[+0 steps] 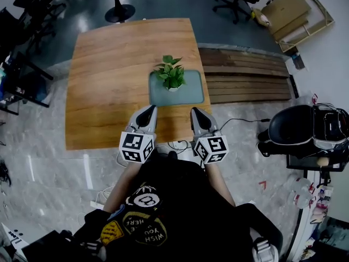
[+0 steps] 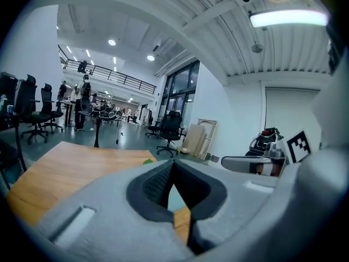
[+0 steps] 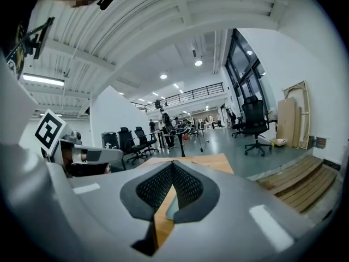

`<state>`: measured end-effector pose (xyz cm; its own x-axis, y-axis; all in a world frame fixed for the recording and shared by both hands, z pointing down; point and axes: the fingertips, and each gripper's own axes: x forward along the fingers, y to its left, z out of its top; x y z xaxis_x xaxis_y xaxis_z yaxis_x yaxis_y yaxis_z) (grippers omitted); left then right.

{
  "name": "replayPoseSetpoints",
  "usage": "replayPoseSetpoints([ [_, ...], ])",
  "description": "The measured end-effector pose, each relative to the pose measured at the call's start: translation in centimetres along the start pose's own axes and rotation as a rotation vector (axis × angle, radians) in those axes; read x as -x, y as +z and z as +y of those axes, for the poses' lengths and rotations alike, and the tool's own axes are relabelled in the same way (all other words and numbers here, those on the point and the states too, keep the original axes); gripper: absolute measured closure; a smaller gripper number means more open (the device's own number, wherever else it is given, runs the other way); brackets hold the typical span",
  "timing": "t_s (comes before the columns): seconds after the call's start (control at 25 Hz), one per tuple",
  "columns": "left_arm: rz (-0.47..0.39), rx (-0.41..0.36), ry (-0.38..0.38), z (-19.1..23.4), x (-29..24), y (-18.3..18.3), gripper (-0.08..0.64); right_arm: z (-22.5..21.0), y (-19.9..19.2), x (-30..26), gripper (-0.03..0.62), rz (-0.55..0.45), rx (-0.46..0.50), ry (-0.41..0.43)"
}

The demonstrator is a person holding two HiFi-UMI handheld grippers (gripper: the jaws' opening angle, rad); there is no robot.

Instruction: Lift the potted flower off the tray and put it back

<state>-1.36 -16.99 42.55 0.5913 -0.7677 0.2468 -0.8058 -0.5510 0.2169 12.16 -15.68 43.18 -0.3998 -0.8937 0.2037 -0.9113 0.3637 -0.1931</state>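
Observation:
A small green potted flower in a white pot stands upright on the grey-blue tray, near the right edge of the wooden table. Both grippers hover side by side over the table's near edge, short of the tray and apart from it. My left gripper points at the tray's near left corner, and its jaws meet at the tips with nothing between them. My right gripper points at the near right corner, also shut and empty. In the left gripper view only a leaf tip shows above the shut jaws.
A slatted wooden bench adjoins the table's right side. A black chair stands to the right, and cardboard sheets lie at the far right. Office chairs line the left. Cables hang below the near edge.

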Motion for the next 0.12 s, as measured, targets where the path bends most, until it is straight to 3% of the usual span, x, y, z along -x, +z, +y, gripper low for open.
replayPoseSetpoints([
  [0.12, 0.006, -0.002, 0.007, 0.39, 0.31, -0.16, 0.561, 0.19, -0.06, -0.19, 0.591, 0.003, -0.007, 0.003],
])
